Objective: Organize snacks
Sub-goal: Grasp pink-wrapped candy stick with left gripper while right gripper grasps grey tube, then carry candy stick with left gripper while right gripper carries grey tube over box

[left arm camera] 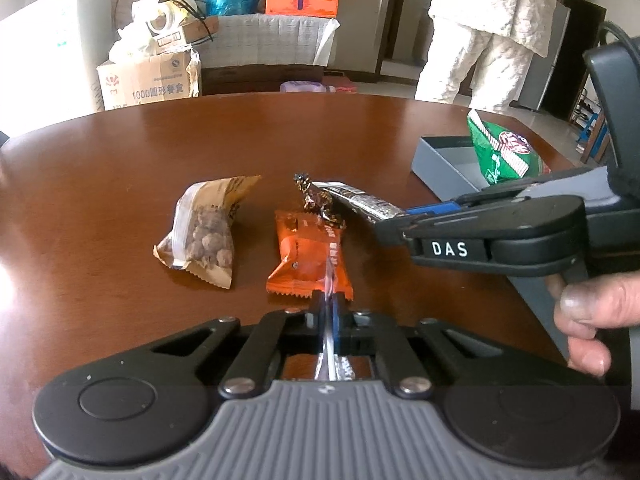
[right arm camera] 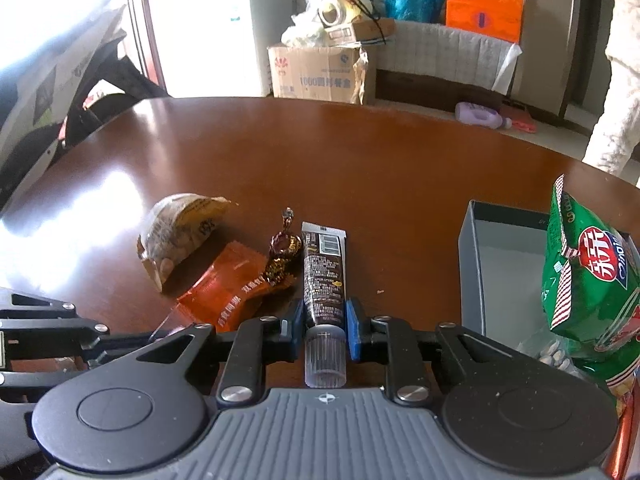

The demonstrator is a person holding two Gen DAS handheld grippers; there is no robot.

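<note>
The orange snack packet (left arm camera: 310, 258) lies on the counter (left arm camera: 120, 200), its near seam pinched in your left gripper (left arm camera: 330, 304). The dark tube (right arm camera: 324, 276) beside it is clamped near its clear cap by your right gripper (right arm camera: 323, 320). Lift both straight up, clear the foil candy (right arm camera: 282, 256), then carry them to the grey box (right arm camera: 472, 280), beside the green bag (right arm camera: 588, 272).

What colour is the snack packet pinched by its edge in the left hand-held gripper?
Orange, with a crimped edge: the snack packet shows best in the left wrist view.
</note>
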